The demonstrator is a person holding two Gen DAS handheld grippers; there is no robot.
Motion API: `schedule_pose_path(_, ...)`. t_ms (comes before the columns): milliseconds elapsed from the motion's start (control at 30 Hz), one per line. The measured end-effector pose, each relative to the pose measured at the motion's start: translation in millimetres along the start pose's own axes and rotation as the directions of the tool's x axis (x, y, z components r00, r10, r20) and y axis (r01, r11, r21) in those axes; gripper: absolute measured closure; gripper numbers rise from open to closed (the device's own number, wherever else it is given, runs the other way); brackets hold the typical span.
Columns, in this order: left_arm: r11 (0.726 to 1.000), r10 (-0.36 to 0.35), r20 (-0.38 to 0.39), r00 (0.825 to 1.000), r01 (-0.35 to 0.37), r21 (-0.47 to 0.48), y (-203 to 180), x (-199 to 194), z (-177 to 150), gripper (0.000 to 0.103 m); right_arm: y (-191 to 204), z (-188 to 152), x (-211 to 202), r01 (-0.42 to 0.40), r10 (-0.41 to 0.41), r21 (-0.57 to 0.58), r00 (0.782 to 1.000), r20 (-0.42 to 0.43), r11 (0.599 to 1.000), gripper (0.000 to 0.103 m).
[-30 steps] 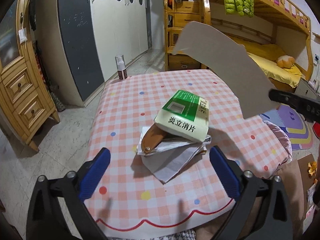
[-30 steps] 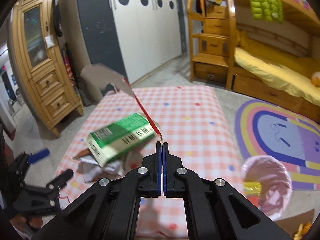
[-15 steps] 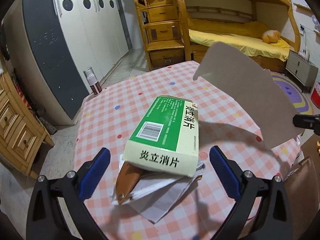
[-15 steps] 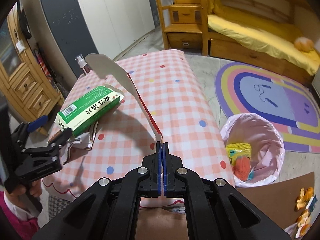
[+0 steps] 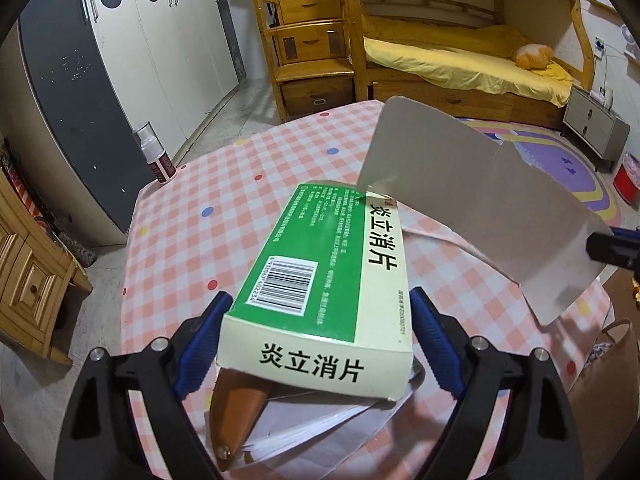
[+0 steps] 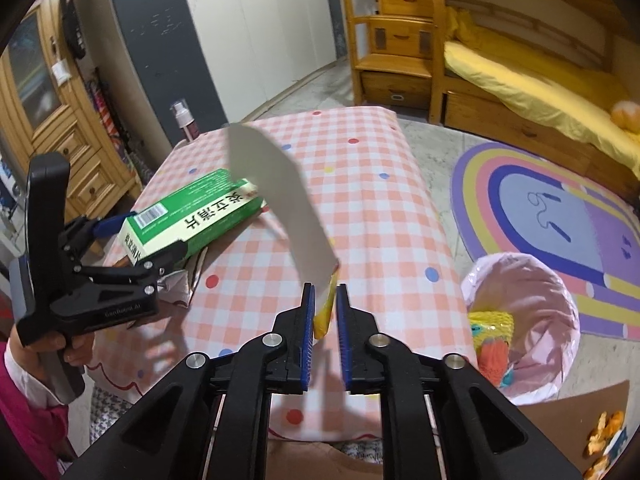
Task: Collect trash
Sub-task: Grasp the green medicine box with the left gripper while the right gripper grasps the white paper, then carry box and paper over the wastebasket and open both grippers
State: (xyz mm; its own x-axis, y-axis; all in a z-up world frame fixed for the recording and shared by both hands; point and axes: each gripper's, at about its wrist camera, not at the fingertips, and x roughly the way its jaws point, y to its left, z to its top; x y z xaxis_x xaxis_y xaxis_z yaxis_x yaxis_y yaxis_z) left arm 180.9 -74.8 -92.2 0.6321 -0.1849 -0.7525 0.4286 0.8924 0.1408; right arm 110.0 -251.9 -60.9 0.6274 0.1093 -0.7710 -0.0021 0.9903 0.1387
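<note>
Pink-checked bench (image 6: 360, 184); pink-lined bin (image 6: 520, 258) on floor beyond right edge. Green box (image 5: 320, 260) near left edge, straddled by left tool (image 5: 318, 340), grip unclear. Grey card (image 6: 288, 208) loose between parted jaws of right tool (image 6: 323, 316): liable to drop short of bin.

Medicine box (image 5: 320, 280) atop papers (image 5: 320, 428) on table (image 5: 224, 184)

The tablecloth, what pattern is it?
Tablecloth: pink-and-white check with scattered coloured dots, clearest in the right wrist view.
</note>
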Motion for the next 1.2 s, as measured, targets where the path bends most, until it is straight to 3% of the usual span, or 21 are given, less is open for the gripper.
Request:
schedule_pose_path(100,1.000,-0.003,0.018,1.000,0.003,-0.018,-1.1,-7.7,2.2,0.021,2.8,0.4,4.7,-0.014,0.014,-0.009,1.000,-0.003,1.000,0.088)
schedule_pose_path(200,0.999,0.020,0.045,0.999,-0.017,-0.049,-3.2,-20.3,5.4,0.022,0.7,1.1,-1.2,-0.012,0.011,0.030,0.999,0.042,0.999,0.103)
schedule_pose_path(367,0.994,0.037,0.140,0.989,-0.022,-0.107,-16.3,-61.6,7.0,0.023,-10.1,1.9,-39.8,0.039,-0.053,0.085,0.985,0.166,0.996,0.103)
schedule_pose_path(600,0.996,-0.032,0.237,0.971,0.051,-0.073,-67.0,-103.6,5.5,0.023,-43.6,-17.5,-85.2,0.107,-0.142,0.164,0.965,0.220,0.981,0.103)
schedule_pose_path(833,0.993,-0.120,0.260,0.958,0.113,0.042,-136.1,-100.9,11.6,0.023,-103.5,-55.0,-115.3,0.223,-0.287,0.293,0.937,0.198,0.930,0.103)
schedule_pose_path(967,0.982,-0.177,0.240,0.955,0.155,0.107,-178.4,-91.5,17.5,0.023,-135.7,-76.8,-129.1,0.312,-0.390,0.360,0.905,0.169,0.879,0.103)
schedule_pose_path(1133,0.965,-0.224,0.215,0.951,0.186,0.183,-216.5,-83.1,23.2,0.023,-171.3,-93.0,-118.4,0.404,-0.476,0.413,0.876,0.082,0.816,0.103)
schedule_pose_path(1200,0.961,-0.233,0.211,0.949,0.191,0.199,-220.8,-79.9,24.9,0.023,-180.0,-93.6,-108.7,0.418,-0.484,0.415,0.873,0.064,0.808,0.103)
